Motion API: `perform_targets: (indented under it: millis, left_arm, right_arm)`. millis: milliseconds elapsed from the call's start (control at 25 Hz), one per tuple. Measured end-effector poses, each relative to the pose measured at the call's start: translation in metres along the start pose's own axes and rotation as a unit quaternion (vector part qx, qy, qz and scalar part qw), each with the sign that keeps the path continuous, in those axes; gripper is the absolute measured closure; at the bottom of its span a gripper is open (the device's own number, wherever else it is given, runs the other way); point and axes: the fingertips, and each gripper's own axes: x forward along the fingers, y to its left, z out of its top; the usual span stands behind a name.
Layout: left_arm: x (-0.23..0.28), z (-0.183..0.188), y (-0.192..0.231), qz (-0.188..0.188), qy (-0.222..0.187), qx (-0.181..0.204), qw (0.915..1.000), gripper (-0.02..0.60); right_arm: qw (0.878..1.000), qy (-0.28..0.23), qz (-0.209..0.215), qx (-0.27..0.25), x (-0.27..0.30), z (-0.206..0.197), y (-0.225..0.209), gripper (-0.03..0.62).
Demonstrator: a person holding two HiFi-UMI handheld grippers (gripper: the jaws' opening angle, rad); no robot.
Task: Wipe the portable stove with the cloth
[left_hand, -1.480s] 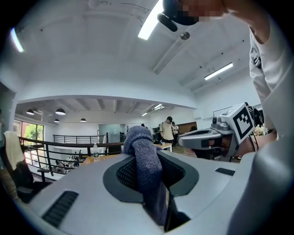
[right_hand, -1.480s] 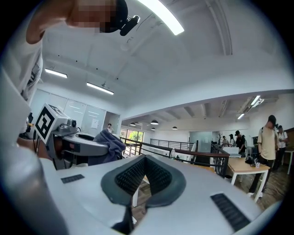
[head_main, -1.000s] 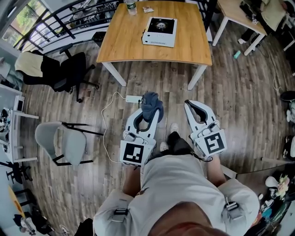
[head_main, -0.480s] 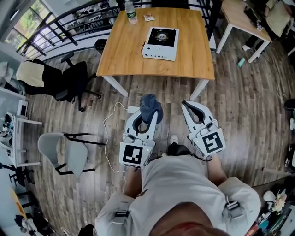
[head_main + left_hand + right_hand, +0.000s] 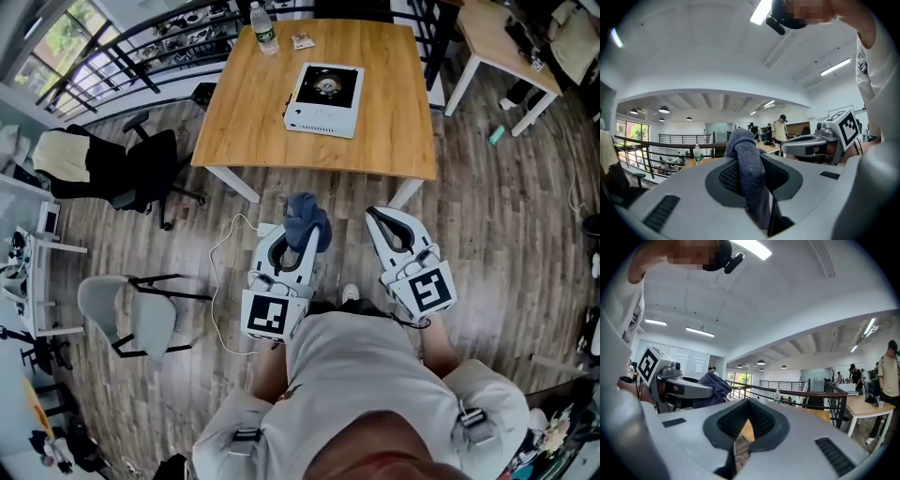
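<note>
Cloth (image 5: pixel 305 214) is clenched in left gripper (image 5: pixel 301 236), right gripper (image 5: pixel 382 220) closed on nothing; portable stove (image 5: pixel 324 99), well apart at 12 o'clock, is not yet wiped.

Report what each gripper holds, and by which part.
The left gripper is shut on the blue cloth, pinching its lower part; the bunched end sticks out past the jaw tips. The right gripper is shut and holds nothing.

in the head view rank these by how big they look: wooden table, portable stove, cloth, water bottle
1. wooden table
2. portable stove
3. cloth: it sits nearer the camera than the others, so it looks bigger than it really is
4. water bottle
</note>
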Motion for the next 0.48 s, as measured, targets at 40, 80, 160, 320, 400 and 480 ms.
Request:
perform_targets:
  millis: [40, 80, 160, 320, 400, 480]
  left_arm:
    - [0.005, 0.001, 0.002, 0.003, -0.001, 0.0, 1.0, 0.483]
    - [0.009, 0.003, 0.005, 0.005, -0.002, 0.0, 1.0, 0.483]
    - [0.017, 0.002, 0.01, 0.007, 0.003, 0.001, 1.0, 0.483]
    - [0.033, 0.001, 0.027, 0.013, 0.0, 0.003, 0.9999, 0.483]
    - [0.041, -0.002, 0.037, 0.015, 0.003, 0.001, 0.9999, 0.483]
    - [0.051, -0.005, 0.05, 0.015, 0.002, -0.004, 0.9999, 0.483]
  right_arm:
    - [1.0, 0.001, 0.001, 0.002, 0.003, -0.001, -0.004, 0.574]
    - [1.0, 0.002, 0.001, 0.004, 0.007, -0.002, -0.009, 0.574]
    - [1.0, 0.005, 0.002, 0.008, 0.015, -0.006, -0.016, 0.574]
    - [1.0, 0.006, 0.006, 0.013, 0.036, -0.011, -0.027, 0.574]
    - [1.0, 0.009, 0.007, 0.013, 0.049, -0.014, -0.032, 0.574]
    - [1.0, 0.012, 0.006, 0.01, 0.064, -0.016, -0.036, 0.574]
